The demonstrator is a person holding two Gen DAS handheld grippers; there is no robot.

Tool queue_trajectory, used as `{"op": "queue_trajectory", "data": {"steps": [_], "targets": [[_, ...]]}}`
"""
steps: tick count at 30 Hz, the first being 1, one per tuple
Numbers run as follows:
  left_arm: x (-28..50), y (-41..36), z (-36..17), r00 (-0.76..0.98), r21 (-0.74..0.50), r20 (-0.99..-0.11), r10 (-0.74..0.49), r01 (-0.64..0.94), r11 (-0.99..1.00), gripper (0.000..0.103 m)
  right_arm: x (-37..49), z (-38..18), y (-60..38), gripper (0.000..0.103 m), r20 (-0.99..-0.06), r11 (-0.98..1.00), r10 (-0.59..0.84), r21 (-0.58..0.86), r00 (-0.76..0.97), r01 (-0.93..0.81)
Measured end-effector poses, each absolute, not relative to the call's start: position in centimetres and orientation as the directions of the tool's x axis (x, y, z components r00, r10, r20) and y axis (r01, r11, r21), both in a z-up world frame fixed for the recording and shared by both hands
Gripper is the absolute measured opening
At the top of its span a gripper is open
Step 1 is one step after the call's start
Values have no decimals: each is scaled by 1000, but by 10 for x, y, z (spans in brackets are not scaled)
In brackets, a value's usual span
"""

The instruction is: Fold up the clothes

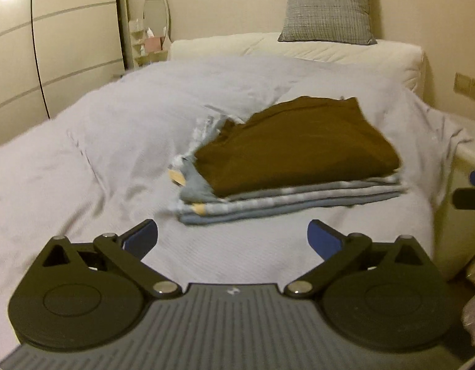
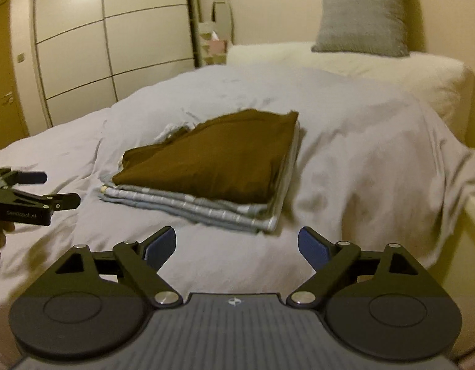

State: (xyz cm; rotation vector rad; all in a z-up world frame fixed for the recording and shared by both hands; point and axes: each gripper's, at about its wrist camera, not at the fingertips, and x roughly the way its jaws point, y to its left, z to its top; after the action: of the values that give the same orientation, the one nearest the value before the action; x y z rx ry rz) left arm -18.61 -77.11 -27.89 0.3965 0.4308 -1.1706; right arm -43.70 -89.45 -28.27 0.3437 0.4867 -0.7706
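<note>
Bedroom, bed with a folded stack

Pale grey duvet (image 1: pixel 120 141) covers the bed, a cream mattress end (image 1: pixel 314 52) and grey cushion (image 1: pixel 328 7) behind it, sliding wardrobe doors (image 2: pixel 114 52) along the left wall. Near the duvet's middle lies a folded brown garment (image 2: pixel 219 160) on striped grey folded clothes (image 2: pixel 200 208). Left gripper (image 1: pixel 233 240) and right gripper (image 2: pixel 237 245) both hover short of the stack, jaws spread wide, nothing between them

left wrist: looks down along bed (image 1: pixel 83 154), close, from its foot | right wrist: same heading, further right | shared: folded stack (image 1: pixel 293 157), grey pillow (image 1: pixel 328 7), wardrobe (image 2: pixel 114 46)
</note>
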Motion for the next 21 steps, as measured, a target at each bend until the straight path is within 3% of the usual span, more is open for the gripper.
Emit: {"op": "queue_trajectory", "data": {"steps": [10, 14, 21], "targets": [[-223, -758, -277, 270, 58, -555, -787, 956, 287, 102, -442, -273, -880, 89, -578, 619, -584, 137, 570, 773], [-231, -760, -282, 328, 152, -535, -778, 944, 293, 102, -435, -277, -879, 89, -589, 607, -576, 157, 567, 779], [-231, -769, -281, 309, 103, -564, -766, 946, 307, 102, -422, -279, -877, 89, -597, 618, -574, 132, 560, 775]]}}
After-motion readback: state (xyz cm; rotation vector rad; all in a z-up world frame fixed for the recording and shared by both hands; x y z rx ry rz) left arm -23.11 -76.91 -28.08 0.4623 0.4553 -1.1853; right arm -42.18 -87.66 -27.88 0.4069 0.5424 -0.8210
